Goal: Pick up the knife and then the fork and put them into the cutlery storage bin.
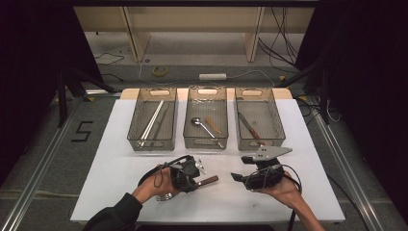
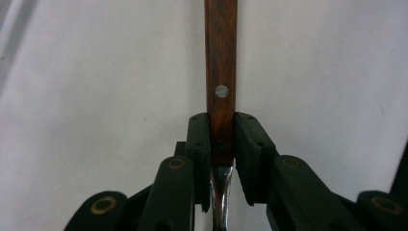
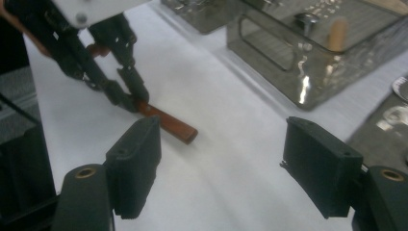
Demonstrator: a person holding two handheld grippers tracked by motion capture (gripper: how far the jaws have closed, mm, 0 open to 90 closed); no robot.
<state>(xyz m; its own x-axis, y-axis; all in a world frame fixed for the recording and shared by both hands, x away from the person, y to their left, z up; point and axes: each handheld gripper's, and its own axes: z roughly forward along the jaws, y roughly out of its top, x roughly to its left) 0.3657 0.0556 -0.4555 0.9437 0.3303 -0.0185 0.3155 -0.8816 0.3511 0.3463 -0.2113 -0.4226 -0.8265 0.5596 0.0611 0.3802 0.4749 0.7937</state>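
On the left, the left tongs point(image 1: 196, 182) pinch a wooden-handled utensil point(image 1: 208, 181) where the brown handle joins its metal neck. The left gripper view shows the two black pads point(image 2: 198, 139) pressed against either side of the handle point(image 2: 221, 72), which runs straight out ahead with a round rivet in it, while the shiny metal shank drops back between the jaws. In the high view the handle sticks out to the right of those tongs, low over the white bench point(image 1: 120, 130), its free end pointing towards the other gripper. The utensil's working end is hidden by the hand and gripper, so what kind of utensil it is cannot be told.

Behind, along the far half of the bench, three wire baskets stand side by side: the left basket point(image 1: 136, 120) holds long thin sticks, the middle basket point(image 1: 188, 120) a spoon and a small wooden piece, the right basket point(image 1: 275, 120) a wooden-handled piece.

On the right, the right tongs point(image 1: 235, 177) are spread wide with nothing between them, held level just above the bench and aimed at the handle's free end. In the right gripper view the handle point(image 3: 168, 126) lies beyond the gap, a little apart from the pads point(image 3: 137, 163).
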